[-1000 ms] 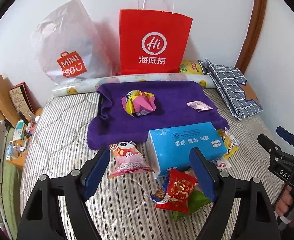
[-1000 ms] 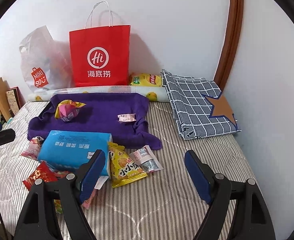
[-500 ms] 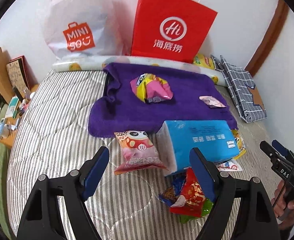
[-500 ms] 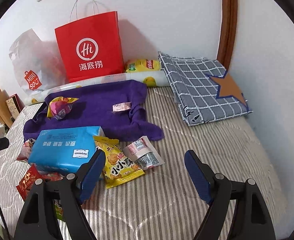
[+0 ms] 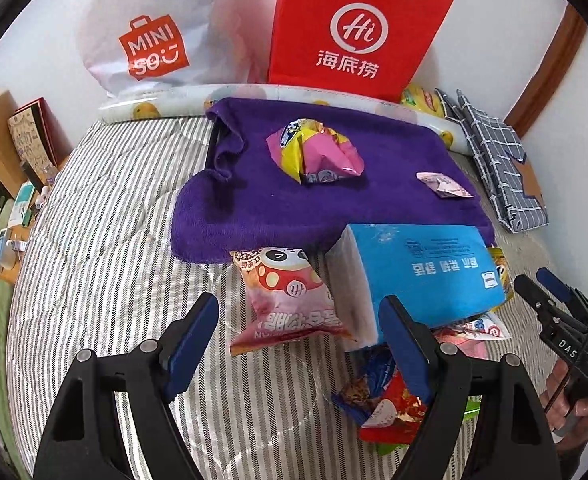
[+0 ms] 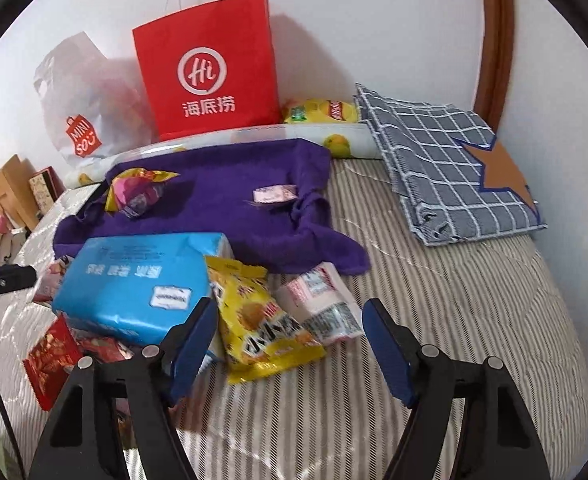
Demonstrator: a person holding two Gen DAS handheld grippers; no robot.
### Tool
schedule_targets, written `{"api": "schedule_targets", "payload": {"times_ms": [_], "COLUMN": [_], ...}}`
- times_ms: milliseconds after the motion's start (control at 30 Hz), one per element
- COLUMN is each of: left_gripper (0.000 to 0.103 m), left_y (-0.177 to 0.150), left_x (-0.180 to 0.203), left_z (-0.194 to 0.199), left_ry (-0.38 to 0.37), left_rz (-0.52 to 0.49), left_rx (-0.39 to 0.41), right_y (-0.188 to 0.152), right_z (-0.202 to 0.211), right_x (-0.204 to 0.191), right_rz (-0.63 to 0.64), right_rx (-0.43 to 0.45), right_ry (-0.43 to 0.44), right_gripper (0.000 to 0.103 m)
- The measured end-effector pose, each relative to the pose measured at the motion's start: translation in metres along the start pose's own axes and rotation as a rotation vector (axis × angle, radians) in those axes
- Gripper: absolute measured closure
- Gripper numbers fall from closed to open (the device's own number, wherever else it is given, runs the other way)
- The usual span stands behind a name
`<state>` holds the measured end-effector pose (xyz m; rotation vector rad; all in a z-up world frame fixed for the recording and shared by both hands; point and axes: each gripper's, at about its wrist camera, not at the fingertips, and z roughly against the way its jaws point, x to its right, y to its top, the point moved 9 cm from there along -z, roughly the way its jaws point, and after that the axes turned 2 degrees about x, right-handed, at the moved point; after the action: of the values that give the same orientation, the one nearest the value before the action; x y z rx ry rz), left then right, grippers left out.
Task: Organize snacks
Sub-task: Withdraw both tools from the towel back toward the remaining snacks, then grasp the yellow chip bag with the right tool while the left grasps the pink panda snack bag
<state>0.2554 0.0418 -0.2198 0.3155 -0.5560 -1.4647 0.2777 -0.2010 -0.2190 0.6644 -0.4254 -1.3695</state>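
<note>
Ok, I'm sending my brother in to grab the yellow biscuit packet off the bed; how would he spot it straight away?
Start at the big blue tissue pack lying on the striped bed in front of the purple towel. The yellow biscuit packet lies against its right end, beside a pink-and-white packet. It is the only yellow packet there with round biscuits pictured on it.

I'm seeing bare striped mattress (image 5: 105, 280) lying open on L side, and R of the white packet (image 6: 326, 308) w/ room to pass. Blue tissue pack (image 5: 426, 272) is blocking centre, snacks crowding around it. Red bag (image 6: 213, 64) and plastic bag (image 5: 149, 28) are walling off the back.
</note>
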Motion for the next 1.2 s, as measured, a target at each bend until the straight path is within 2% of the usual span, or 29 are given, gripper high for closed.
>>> {"api": "schedule_targets", "payload": {"times_ms": [133, 267, 400, 467, 600, 800, 1067, 1133, 1167, 1200], "left_gripper": [0.021, 0.021, 0.021, 0.021, 0.021, 0.021, 0.021, 0.021, 0.021, 0.021], "left_y": [0.001, 0.001, -0.001, -0.002, -0.005, -0.007, -0.005, -0.005, -0.006, -0.007], "left_x": [-0.003, -0.006, -0.008, -0.009, -0.013, -0.012, -0.027, -0.033, -0.035, -0.038], "left_z": [-0.003, -0.007, -0.009, -0.010, -0.014, -0.014, -0.006, -0.003, -0.003, -0.002], "left_ry": [0.000, -0.001, 0.003, 0.004, 0.002, -0.002, 0.016, 0.024, 0.027, 0.032], "left_rz": [0.004, 0.009, 0.005, 0.003, 0.009, 0.007, 0.024, 0.031, 0.032, 0.034], "left_rx": [-0.007, -0.016, -0.026, -0.030, -0.039, -0.045, -0.033, -0.026, -0.025, -0.025], "right_y": [0.009, 0.014, 0.012, 0.009, 0.006, -0.002, -0.005, -0.005, -0.005, -0.005], "right_z": [-0.006, -0.017, -0.030, -0.031, -0.029, -0.040, -0.052, -0.050, -0.049, -0.047], "right_x": [-0.010, -0.016, -0.008, 0.001, 0.009, 0.000, 0.001, -0.001, -0.003, -0.004], "right_rz": [0.017, 0.034, 0.010, -0.032, -0.081, -0.018, -0.031, -0.027, -0.034, -0.045], "right_rx": [0.011, 0.005, -0.031, -0.043, -0.048, -0.083, -0.105, -0.111, -0.112, -0.111], "right_ry": [0.020, 0.001, -0.028, -0.024, -0.002, -0.043, -0.024, -0.003, 0.017, 0.034], "right_gripper": [0.030, 0.031, 0.047, 0.049, 0.049, 0.049, 0.049, 0.061, 0.073, 0.076]}}
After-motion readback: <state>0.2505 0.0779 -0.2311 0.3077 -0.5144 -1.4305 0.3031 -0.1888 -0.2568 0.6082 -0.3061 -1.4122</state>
